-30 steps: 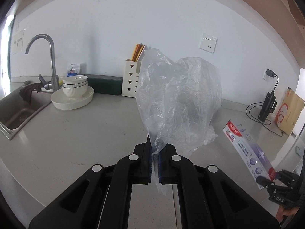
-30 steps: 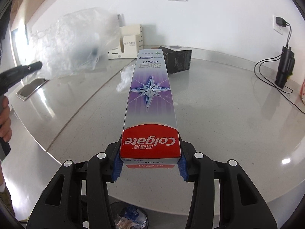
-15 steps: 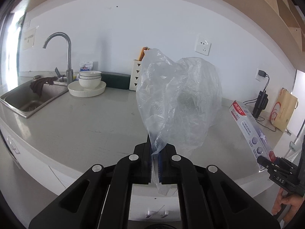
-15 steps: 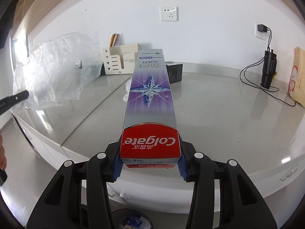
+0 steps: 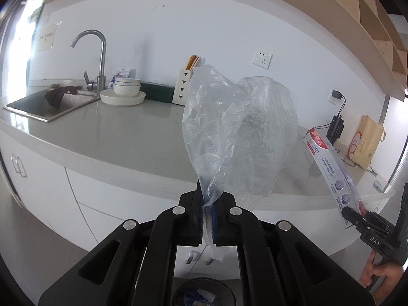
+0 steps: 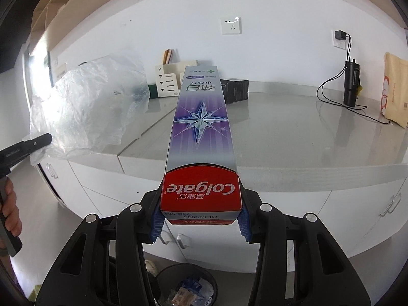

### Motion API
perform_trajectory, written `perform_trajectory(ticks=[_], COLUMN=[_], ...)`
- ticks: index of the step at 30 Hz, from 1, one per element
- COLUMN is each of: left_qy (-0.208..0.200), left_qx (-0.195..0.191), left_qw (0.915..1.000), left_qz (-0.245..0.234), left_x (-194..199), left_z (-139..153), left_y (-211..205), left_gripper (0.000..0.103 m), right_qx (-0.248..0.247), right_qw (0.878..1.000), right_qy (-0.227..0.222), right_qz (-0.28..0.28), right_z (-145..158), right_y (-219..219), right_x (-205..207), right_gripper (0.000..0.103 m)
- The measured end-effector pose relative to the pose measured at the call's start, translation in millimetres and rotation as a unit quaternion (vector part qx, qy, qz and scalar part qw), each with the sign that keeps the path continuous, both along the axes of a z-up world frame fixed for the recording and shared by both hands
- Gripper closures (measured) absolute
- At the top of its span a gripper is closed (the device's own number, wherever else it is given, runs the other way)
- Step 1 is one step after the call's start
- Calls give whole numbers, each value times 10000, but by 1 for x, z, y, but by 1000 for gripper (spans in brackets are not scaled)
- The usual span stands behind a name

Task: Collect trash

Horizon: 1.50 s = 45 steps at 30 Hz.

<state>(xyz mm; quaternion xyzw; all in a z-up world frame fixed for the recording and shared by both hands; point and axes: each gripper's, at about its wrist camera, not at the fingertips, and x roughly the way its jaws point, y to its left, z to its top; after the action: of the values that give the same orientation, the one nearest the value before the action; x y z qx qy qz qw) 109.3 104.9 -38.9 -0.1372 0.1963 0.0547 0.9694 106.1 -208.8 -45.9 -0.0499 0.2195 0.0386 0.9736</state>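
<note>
While both grippers hang off the counter's front edge, we note each one carries a piece of trash. Our left gripper has its jaws pressed together on the gathered neck of a clear plastic bag; the bag billows upward from the pinch, crumpled, with a short tail hanging below the pads. From the right wrist view the same bag appears at left, held in front of the cabinet line. Our right gripper is clamped on the red end of a Colgate toothpaste box, blue pads against both side walls, the box pointing straight forward along the fingers. In the left wrist view that box tilts up from the right gripper at far right, well apart from the bag.

Below both grippers sits a black mesh trash bin, with scraps of paper and packaging inside; it is also partly visible under the left gripper.

On the grey counter we record: a sink with faucet, stacked white bowls on a plate, a white utensil holder, a black box, a charging black device and a yellow bag.
</note>
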Motion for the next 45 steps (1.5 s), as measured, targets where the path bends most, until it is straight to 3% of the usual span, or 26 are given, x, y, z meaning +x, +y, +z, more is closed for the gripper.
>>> perform_trajectory(ticks=[13, 25, 33, 38, 45], left_qy=[744, 1682, 2478, 2982, 3440], left_qx=[6, 110, 98, -205, 84], left_qw=[9971, 9856, 9687, 9542, 9387], left_qz=[-157, -123, -119, -110, -212], left_x=[-29, -23, -8, 0, 11], left_z=[-67, -153, -220, -260, -294], left_y=[-15, -28, -32, -29, -44], left_gripper=[100, 100, 99, 99, 99], right_qx=[-351, -292, -129, -114, -15], right_qw=[9980, 9892, 9738, 9625, 9414], right_qy=[467, 1435, 2271, 2710, 3370], right_qz=[237, 97, -15, -68, -122], right_z=[-45, -131, -191, -225, -264], right_y=[12, 2, -3, -2, 0], right_x=[-50, -51, -35, -27, -14], right_gripper=[57, 57, 57, 57, 57])
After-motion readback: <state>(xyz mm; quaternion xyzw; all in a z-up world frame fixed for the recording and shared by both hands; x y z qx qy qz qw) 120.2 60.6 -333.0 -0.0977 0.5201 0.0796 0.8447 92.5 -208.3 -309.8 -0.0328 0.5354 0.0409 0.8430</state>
